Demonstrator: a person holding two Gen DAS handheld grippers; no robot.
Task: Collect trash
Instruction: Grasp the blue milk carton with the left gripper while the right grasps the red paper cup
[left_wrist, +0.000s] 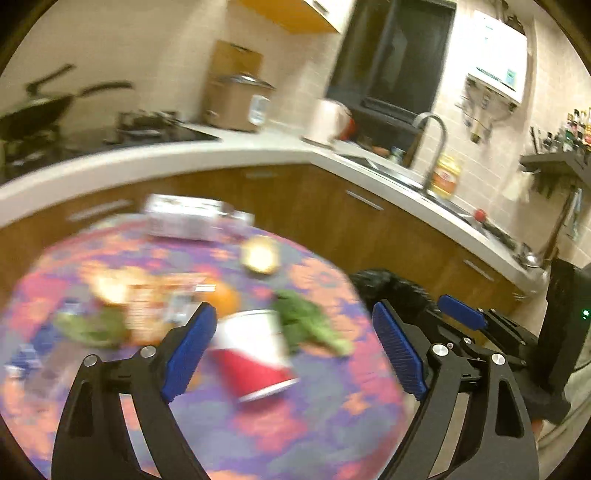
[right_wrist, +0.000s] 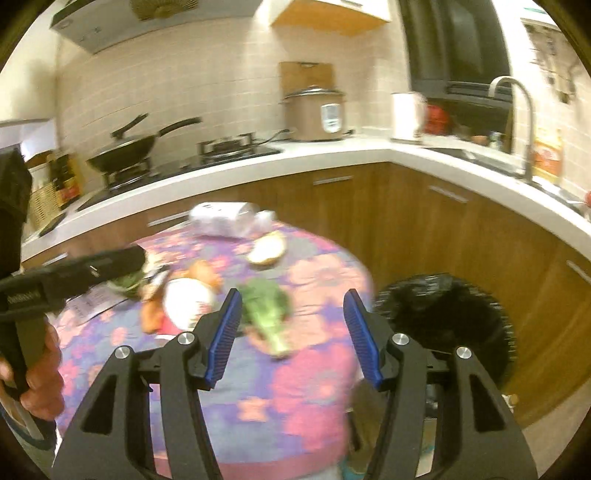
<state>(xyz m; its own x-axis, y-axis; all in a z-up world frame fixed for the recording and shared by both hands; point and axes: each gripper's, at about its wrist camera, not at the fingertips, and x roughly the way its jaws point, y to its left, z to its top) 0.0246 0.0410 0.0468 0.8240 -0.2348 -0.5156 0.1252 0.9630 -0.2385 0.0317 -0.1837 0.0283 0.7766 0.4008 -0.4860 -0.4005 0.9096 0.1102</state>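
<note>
Both grippers were empty and between pickups, so the step in hand was judged to be selecting the next piece of trash on the round table (left_wrist: 258, 435). The left gripper (left_wrist: 291, 350) hung over the table with its fingers wide apart and nothing between the pads. A red-and-white paper cup (left_wrist: 255, 354) lay on its side on the table, framed between those fingers but untouched. The right gripper (right_wrist: 291, 336) stood with its fingers apart and likewise held nothing. A leafy green scrap (right_wrist: 269, 314) lay on the table just ahead of it.

The black-lined bin (right_wrist: 443, 325) stood on the floor just beside the table edge, on the sink side. Still on the table were an orange peel (left_wrist: 223, 299) just behind the cup, a pale round scrap (left_wrist: 260, 254) further back, and a crumpled plastic wrapper (left_wrist: 184, 221) at the far edge (all blurred, so identification is tentative).

The next move would call for lowering one gripper onto a single item, the cup or the greens, closing on it and carrying it across to the bin. The items lay near one another, so a careless closure could catch a neighbour. The two grippers worked near each other and could collide.
</note>
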